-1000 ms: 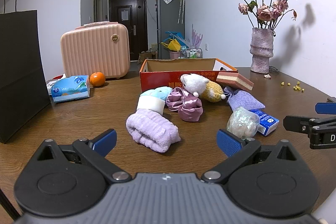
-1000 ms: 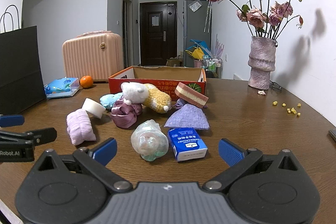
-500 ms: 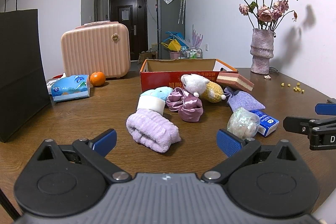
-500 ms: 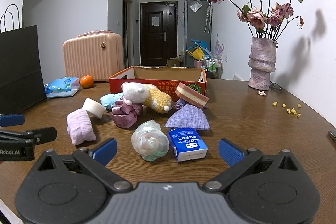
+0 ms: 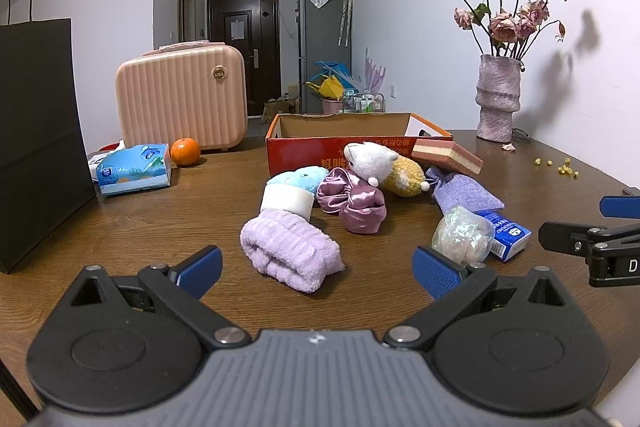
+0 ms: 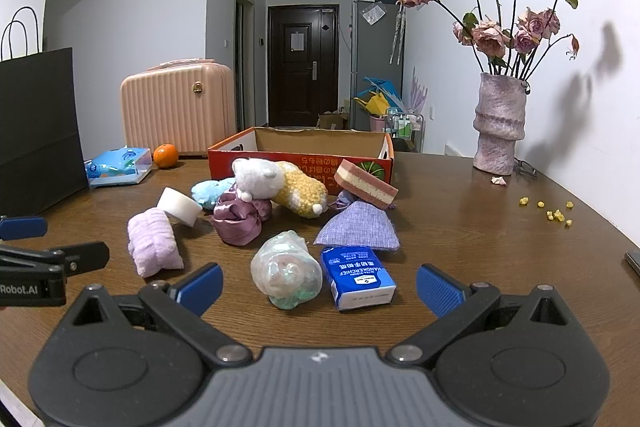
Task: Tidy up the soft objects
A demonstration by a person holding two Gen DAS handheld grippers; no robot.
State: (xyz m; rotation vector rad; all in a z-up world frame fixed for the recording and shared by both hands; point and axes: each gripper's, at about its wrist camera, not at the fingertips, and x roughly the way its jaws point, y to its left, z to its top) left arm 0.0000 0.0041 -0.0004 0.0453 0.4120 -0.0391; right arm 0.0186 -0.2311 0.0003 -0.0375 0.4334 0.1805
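Soft things lie in a heap on the wooden table before an open red cardboard box (image 5: pixel 304 151) (image 6: pixel 296 157): a rolled lilac towel (image 5: pixel 290 249) (image 6: pixel 154 247), a mauve satin scrunchie (image 5: pixel 354 201) (image 6: pixel 238 219), a white-and-yellow plush (image 5: pixel 384 167) (image 6: pixel 280 183), a blue plush (image 5: pixel 298 177), a white tape roll (image 5: pixel 286 201) (image 6: pixel 180 207), a layered sponge (image 5: pixel 446 155) (image 6: pixel 366 183), a lilac sachet (image 5: pixel 466 191) (image 6: pixel 360 225), a clear plastic bundle (image 5: pixel 462 235) (image 6: pixel 286 269) and a blue tissue pack (image 5: pixel 506 233) (image 6: pixel 360 277). My left gripper (image 5: pixel 316 269) is open just short of the towel. My right gripper (image 6: pixel 320 287) is open, around the bundle and tissue pack.
A black paper bag (image 5: pixel 36 143) stands at the left. A pink case (image 5: pixel 180 99), an orange (image 5: pixel 185 151) and a blue tissue packet (image 5: pixel 134 169) sit at the back left. A vase of dried roses (image 5: pixel 498 103) stands back right, with yellow crumbs (image 6: pixel 548 209) nearby.
Both grippers have barely drifted; the objects lie where they were and both grippers stay open.
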